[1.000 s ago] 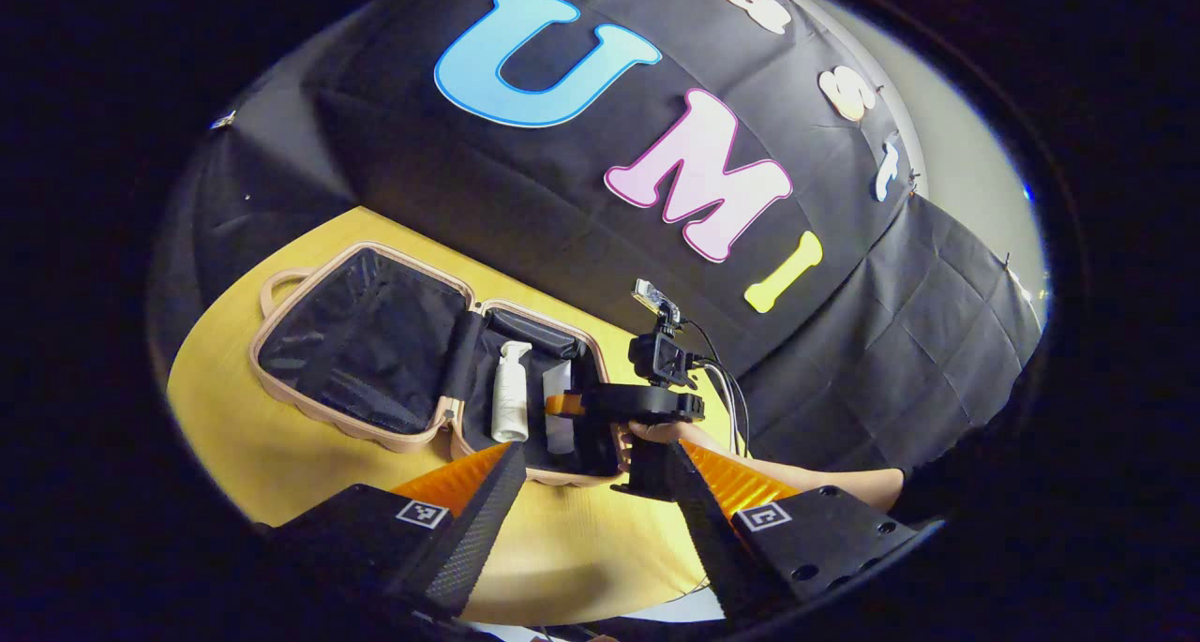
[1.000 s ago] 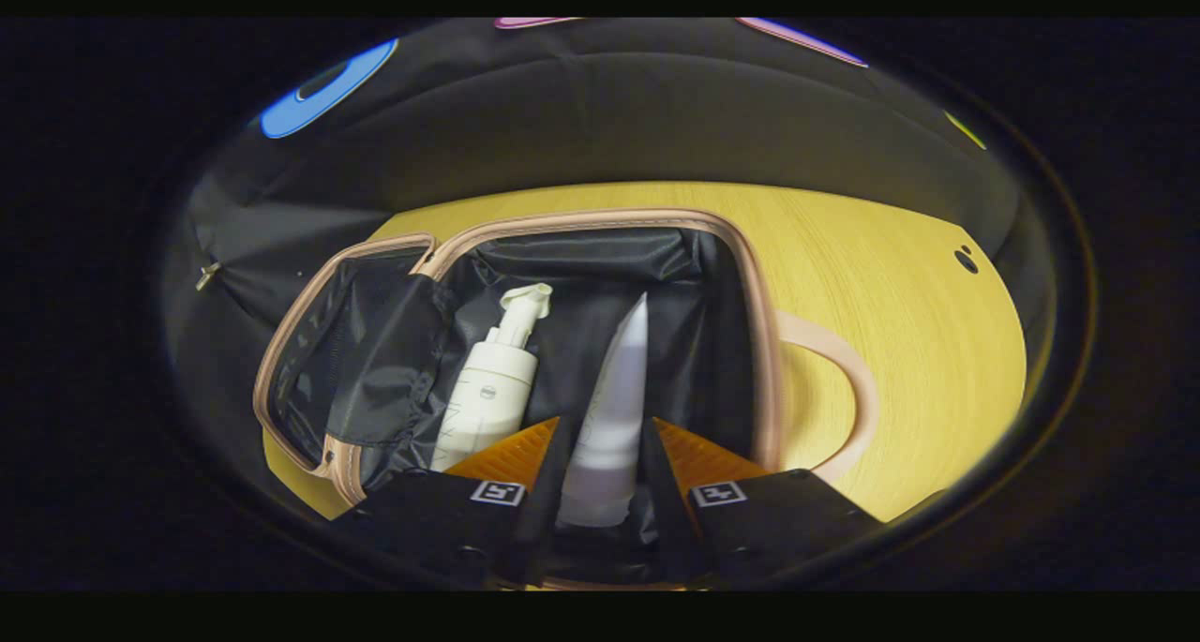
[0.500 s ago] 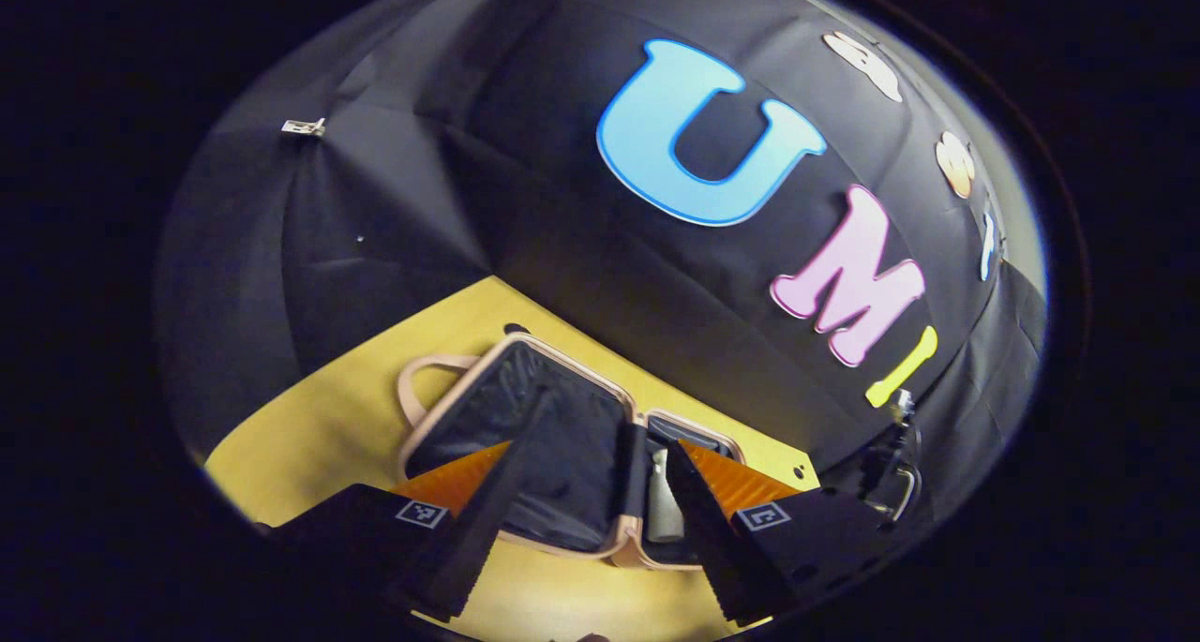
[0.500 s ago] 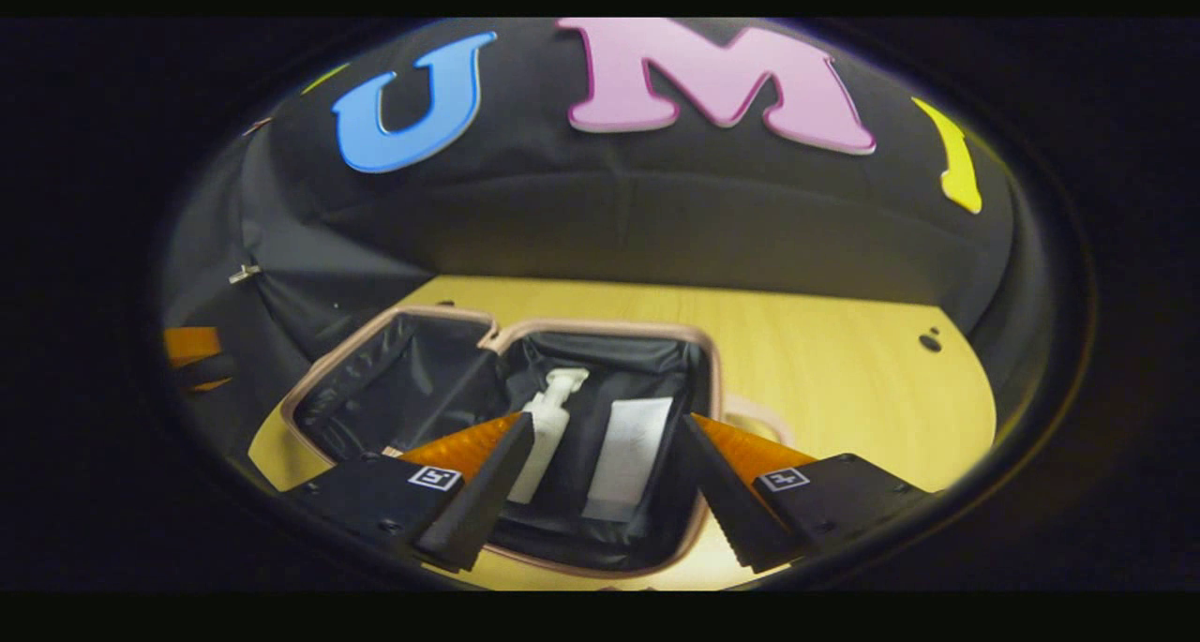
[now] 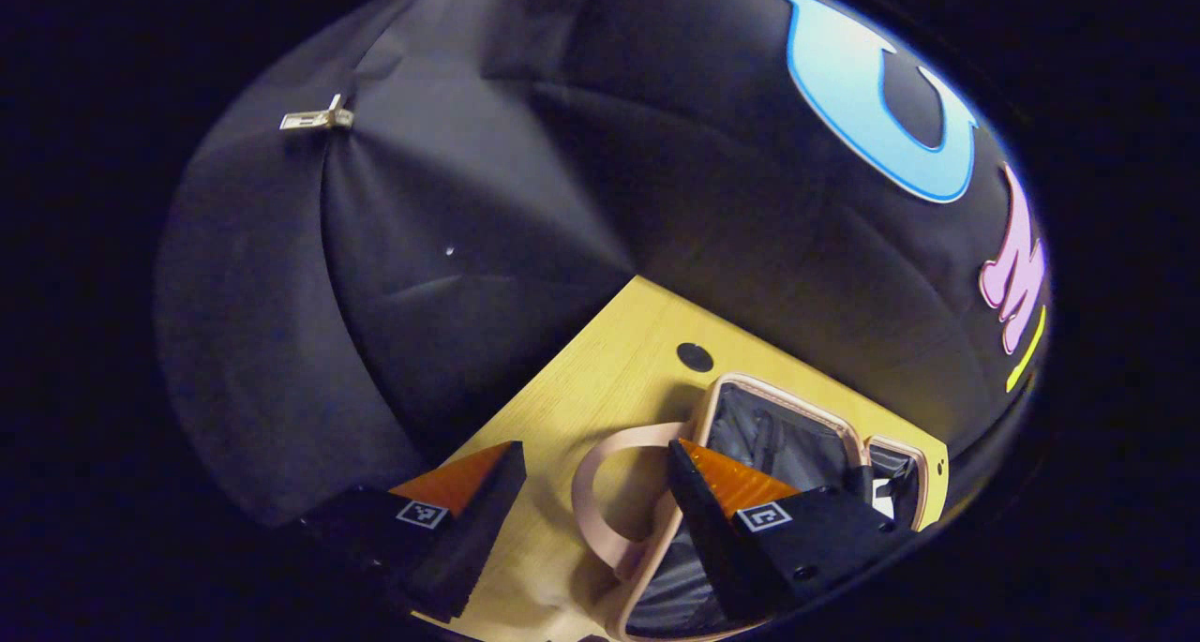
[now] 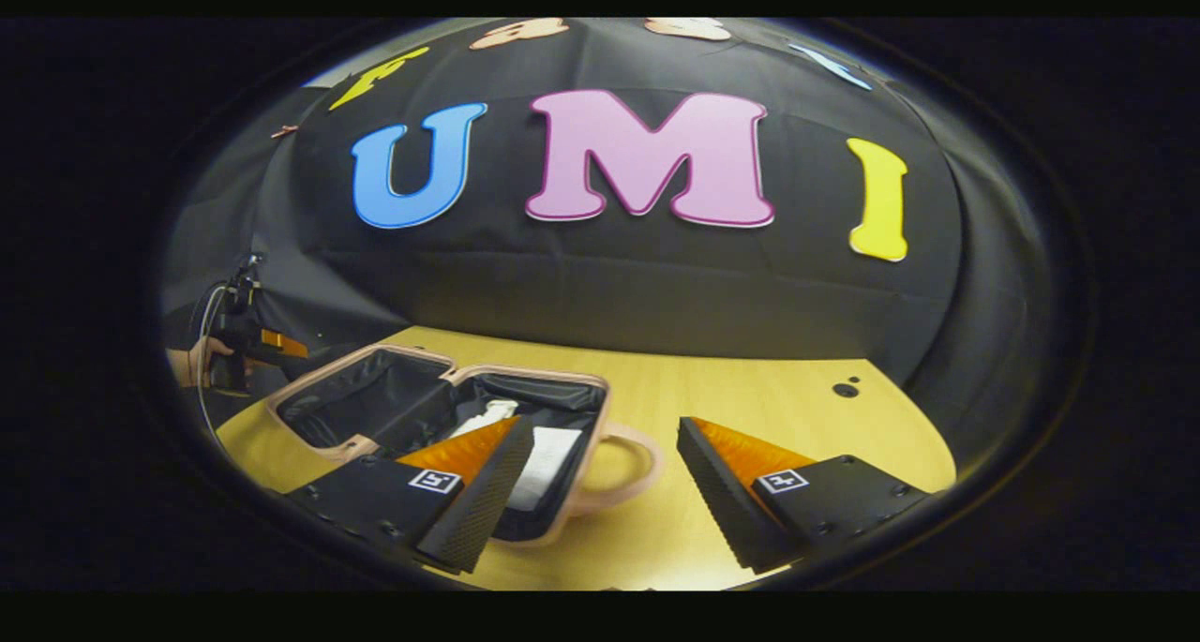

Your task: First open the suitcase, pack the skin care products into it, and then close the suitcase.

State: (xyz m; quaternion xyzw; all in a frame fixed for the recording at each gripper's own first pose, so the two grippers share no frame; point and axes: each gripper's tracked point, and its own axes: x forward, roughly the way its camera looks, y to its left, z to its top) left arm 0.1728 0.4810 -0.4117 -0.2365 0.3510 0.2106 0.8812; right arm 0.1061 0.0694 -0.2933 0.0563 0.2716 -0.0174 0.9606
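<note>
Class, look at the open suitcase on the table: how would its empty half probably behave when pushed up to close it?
The suitcase shell keeps a firm rim, so the empty half likely swings stiffly on its hinge. With nothing visible inside, it is probably light. The thin black lining looks floppy and might snag at the rim.

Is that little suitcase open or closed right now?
Open. The suitcase lies flat on the table, both dark-lined halves spread, with a white tube inside one half.
</note>
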